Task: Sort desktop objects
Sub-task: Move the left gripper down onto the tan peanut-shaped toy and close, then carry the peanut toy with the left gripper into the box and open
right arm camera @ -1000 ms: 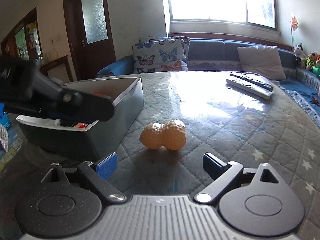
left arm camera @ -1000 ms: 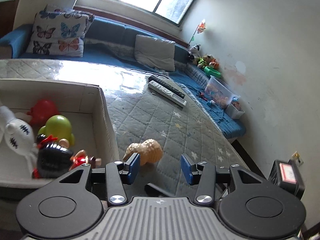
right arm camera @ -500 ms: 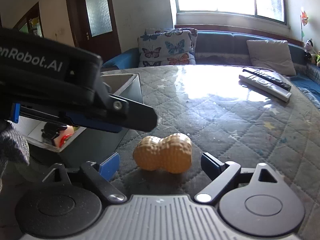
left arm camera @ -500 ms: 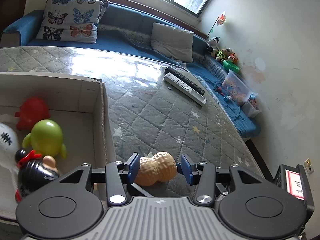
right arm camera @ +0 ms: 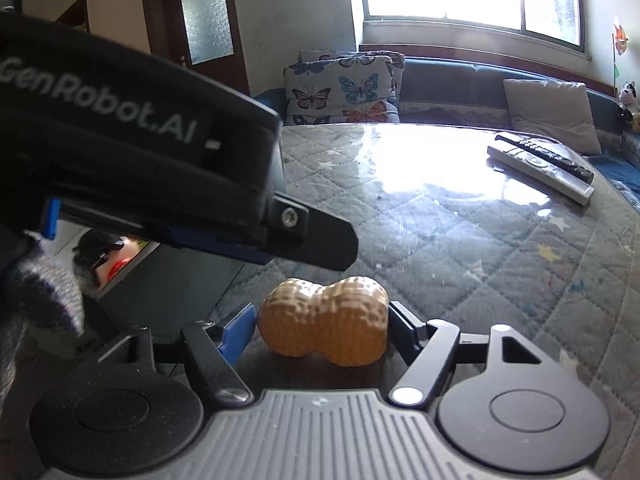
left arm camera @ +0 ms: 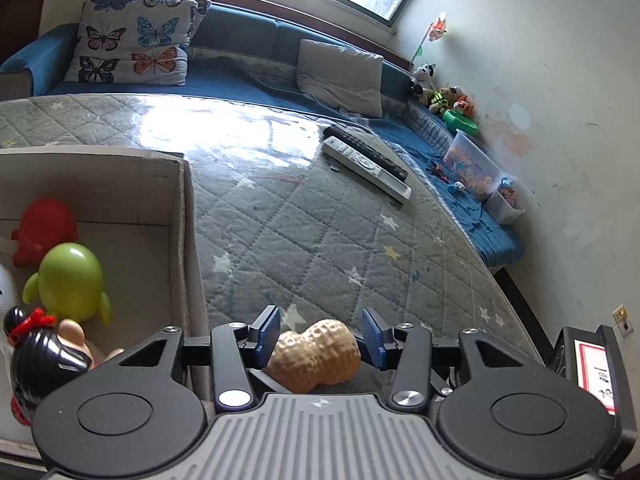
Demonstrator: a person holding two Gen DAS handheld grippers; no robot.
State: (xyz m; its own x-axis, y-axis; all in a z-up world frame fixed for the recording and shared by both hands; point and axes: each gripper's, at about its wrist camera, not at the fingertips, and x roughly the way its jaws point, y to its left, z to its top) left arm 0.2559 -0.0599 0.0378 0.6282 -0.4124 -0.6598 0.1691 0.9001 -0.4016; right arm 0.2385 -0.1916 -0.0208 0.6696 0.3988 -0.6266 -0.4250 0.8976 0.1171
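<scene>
I see the peanut toy [left arm camera: 316,354] lying on the quilted table [left arm camera: 320,240], just right of the box [left arm camera: 182,240] of toys; my left gripper [left arm camera: 320,334] straddles it, jaws wide, pads not quite touching. My right gripper [right arm camera: 322,330] also brackets the peanut, jaws wide; two remotes [right arm camera: 540,164] lie far right.

Peanut toy [left arm camera: 316,354] on table [left arm camera: 304,232], right of box [left arm camera: 182,216]

Left wrist: looking down close over the table [left arm camera: 304,216], facing the sofa [left arm camera: 248,36].
Right wrist: looking low, windowward.
Shared: peanut toy [left arm camera: 316,354] [right arm camera: 326,330].
</scene>
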